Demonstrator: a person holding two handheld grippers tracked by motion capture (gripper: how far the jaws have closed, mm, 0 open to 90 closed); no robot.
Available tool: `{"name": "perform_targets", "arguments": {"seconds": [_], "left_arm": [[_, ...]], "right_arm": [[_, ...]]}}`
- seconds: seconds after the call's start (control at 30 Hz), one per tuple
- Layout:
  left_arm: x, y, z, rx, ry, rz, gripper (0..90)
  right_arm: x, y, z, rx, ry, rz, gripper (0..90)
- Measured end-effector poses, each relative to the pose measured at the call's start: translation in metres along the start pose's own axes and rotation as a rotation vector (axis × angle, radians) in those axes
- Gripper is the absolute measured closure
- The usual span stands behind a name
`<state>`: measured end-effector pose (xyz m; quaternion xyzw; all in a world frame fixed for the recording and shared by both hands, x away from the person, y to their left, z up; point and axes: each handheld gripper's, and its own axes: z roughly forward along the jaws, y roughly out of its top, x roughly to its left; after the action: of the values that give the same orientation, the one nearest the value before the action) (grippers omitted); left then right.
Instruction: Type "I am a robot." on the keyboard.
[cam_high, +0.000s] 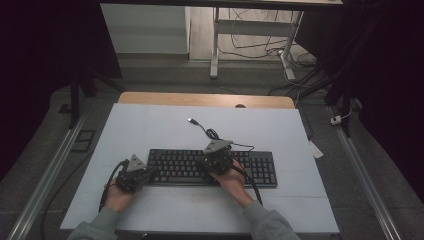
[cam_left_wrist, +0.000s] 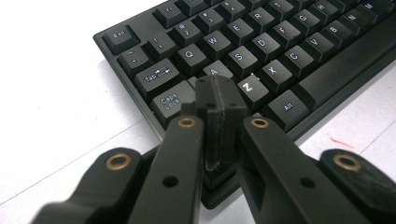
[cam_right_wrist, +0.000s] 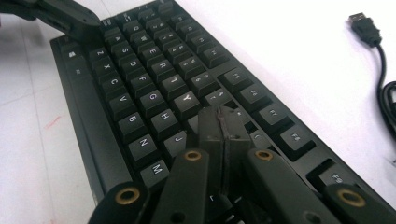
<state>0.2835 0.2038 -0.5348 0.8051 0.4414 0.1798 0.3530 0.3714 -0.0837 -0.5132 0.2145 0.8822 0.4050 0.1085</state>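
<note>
- High view: one black keyboard (cam_high: 212, 167) lies across the middle of the white counter (cam_high: 150, 130), its one USB cable (cam_high: 200, 125) unplugged behind it.
- Two claws, both pinched together on nothing, probably so each tip pokes a single key.
- Left claw (cam_left_wrist: 219, 91) sits near A, right claw (cam_right_wrist: 223, 122) near U, like typing hands.
</note>
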Motion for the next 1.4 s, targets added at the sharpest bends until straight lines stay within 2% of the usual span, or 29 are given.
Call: {"name": "perform_targets", "arguments": {"seconds": [0.53,0.67,0.83,0.93,1.1,1.23,1.3,1.37,1.4], "left_arm": [[0.000,0.000,0.000,0.001,-0.002,0.000,88.9],[0.000,0.000,0.000,0.001,-0.002,0.001,88.9],[0.000,0.000,0.000,0.001,-0.003,0.000,88.9],[0.000,0.000,-0.001,0.000,-0.002,0.000,88.8],[0.000,0.000,-0.003,-0.018,0.011,-0.002,88.7],[0.001,0.000,-0.005,-0.030,0.009,-0.012,88.6],[0.001,0.000,-0.006,-0.037,0.005,-0.016,87.2],[0.001,0.000,-0.008,-0.053,-0.005,-0.022,81.8],[0.000,0.001,-0.009,-0.061,-0.006,-0.026,81.8]], "right_arm": [[-0.001,0.000,0.006,0.015,-0.014,-0.003,89.4],[-0.001,-0.001,0.008,0.036,-0.030,-0.013,89.7],[-0.001,-0.001,0.007,0.025,-0.020,-0.007,89.7],[0.000,0.000,0.004,-0.001,-0.018,-0.006,89.7],[0.000,0.002,-0.010,-0.044,-0.026,-0.015,89.7],[-0.003,0.001,-0.018,-0.067,-0.023,0.003,89.6],[-0.004,-0.001,-0.023,-0.086,-0.025,-0.001,77.7],[-0.005,-0.003,-0.026,-0.092,-0.026,0.008,67.2],[-0.005,-0.003,-0.026,-0.092,-0.026,0.008,67.2]]}}
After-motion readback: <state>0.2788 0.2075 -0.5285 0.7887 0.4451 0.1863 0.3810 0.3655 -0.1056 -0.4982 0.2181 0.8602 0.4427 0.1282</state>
